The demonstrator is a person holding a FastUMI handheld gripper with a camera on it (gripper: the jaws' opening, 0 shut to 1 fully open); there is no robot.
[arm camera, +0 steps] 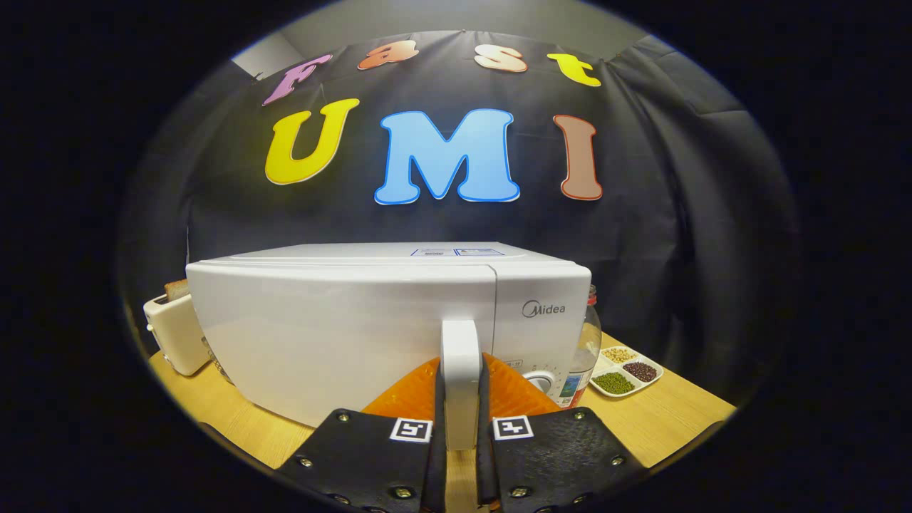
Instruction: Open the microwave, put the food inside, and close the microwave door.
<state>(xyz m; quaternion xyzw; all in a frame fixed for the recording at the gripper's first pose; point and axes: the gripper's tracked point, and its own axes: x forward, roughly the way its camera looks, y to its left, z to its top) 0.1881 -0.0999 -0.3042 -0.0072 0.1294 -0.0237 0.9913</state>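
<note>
Gripper (461, 399) clamped on microwave door handle (460, 356).
Both fingers press it; door (335, 342) looks closed. Judging so: opening, loading food, closing all remain.

The door handle (460, 370) of the closed microwave (370, 328) is clasped between both fingers of the gripper (461, 399). Left of the microwave a toaster (174, 331) is seen on the tabletop (662, 420); right of it, a bottle (583, 353) and a bean tray (627, 370).
</note>
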